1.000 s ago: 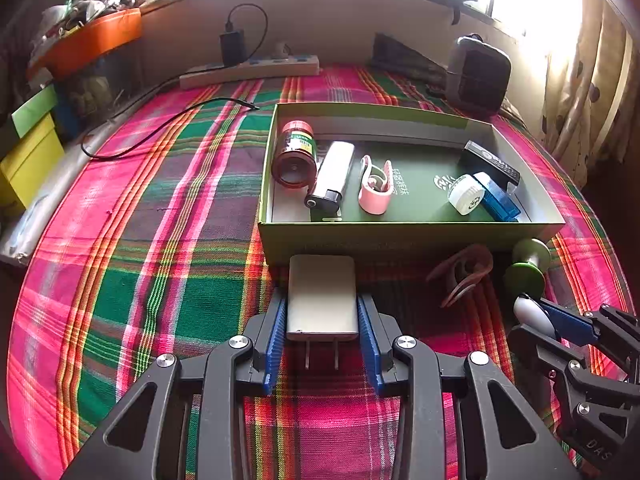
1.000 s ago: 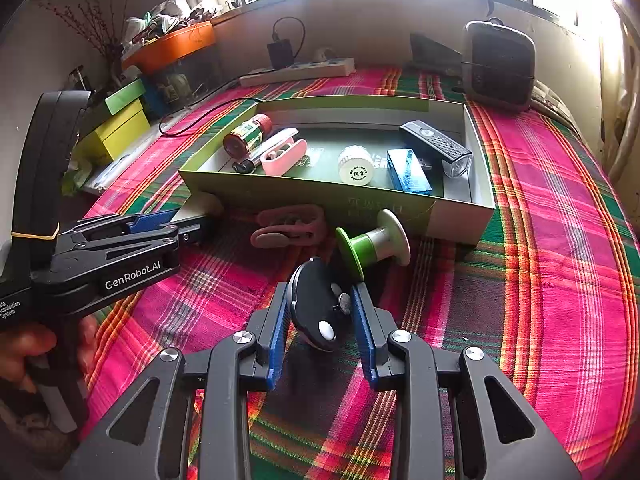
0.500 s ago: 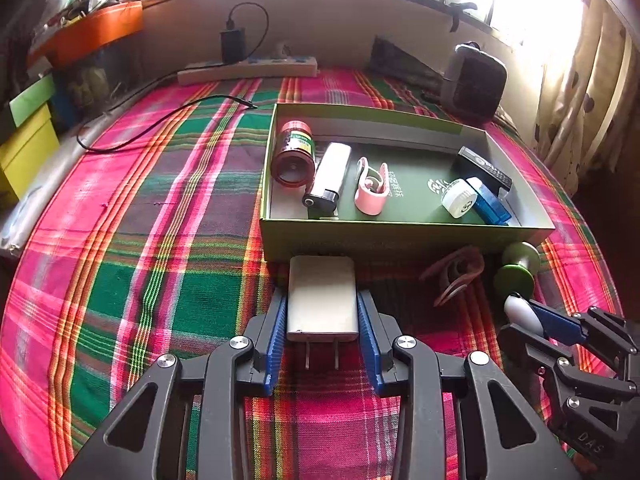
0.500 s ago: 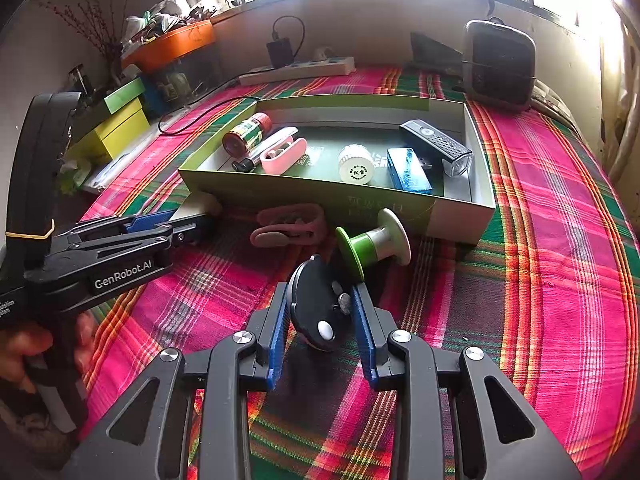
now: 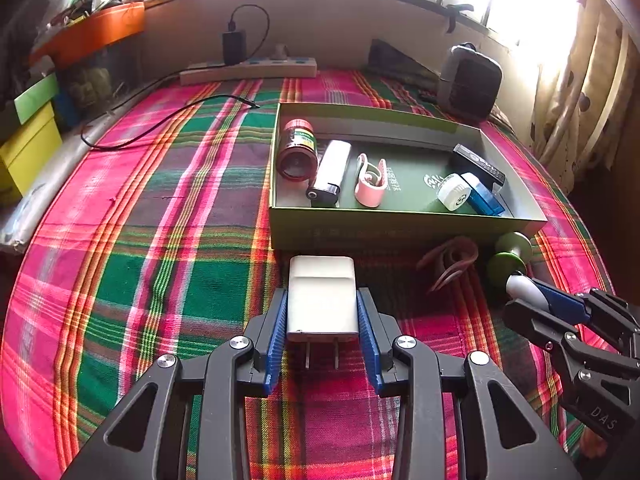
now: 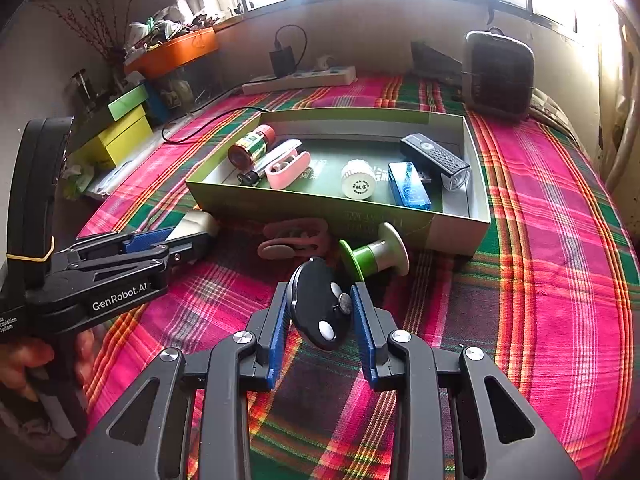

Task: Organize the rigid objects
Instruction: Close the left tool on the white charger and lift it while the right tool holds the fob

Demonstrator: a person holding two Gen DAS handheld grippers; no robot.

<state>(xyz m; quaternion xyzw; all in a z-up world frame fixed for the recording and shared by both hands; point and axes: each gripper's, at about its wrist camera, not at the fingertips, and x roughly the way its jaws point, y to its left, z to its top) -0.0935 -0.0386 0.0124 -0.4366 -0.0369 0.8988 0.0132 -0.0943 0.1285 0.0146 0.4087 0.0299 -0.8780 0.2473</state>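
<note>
Clamped: left gripper (image 5: 322, 312) on white plug adapter (image 5: 321, 294), prongs toward camera, lower centre of left view. Clamped: right gripper (image 6: 320, 312) on black oval gadget (image 6: 318, 304), lower centre of right view.

Beyond, mid-frame on plaid cloth (image 5: 160, 240): pink clip (image 6: 294, 238), green spool (image 6: 374, 254), both lying just outside green box (image 6: 336, 210).

Inside box, mid-upper frame: red jar (image 5: 298, 150), white lighter (image 5: 330, 168), pink case (image 5: 372, 180), round white cap (image 5: 454, 192), blue stick (image 6: 408, 186), black remote (image 6: 434, 160).

Risks, judged: adapter catching box's near wall if carried low; gadget, gripped on curved edges, twisting loose; grippers colliding, being near each other.

Pose: both low, roughly level, pointing toward box.
</note>
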